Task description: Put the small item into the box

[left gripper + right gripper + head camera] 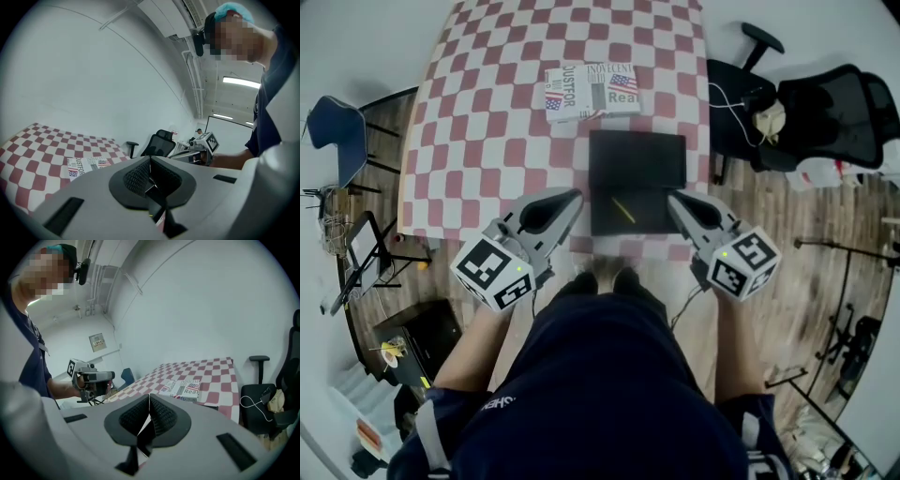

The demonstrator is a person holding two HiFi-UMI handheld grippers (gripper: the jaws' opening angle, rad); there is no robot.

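Note:
A box printed like a newspaper [592, 91] lies on the checkered table [478, 141], toward its far middle. Nearer me, a black flat tray [636, 150] holds a thin yellow stick [623, 210]. My left gripper [574, 198] hovers just left of the tray's near corner, jaws shut and empty. My right gripper [673, 201] hangs at the tray's near right corner, also shut with nothing in it. In the left gripper view the box [86, 165] lies beyond the closed jaws, and the right gripper [205, 143] shows. The right gripper view shows the box [185, 389] and the left gripper [88, 378].
Black office chairs [820, 112] stand right of the table, one with a white cable on it. A blue chair [337, 131] and stands with clutter [366, 253] are at the left. My shoes [600, 279] are at the table's near edge, on a wooden floor.

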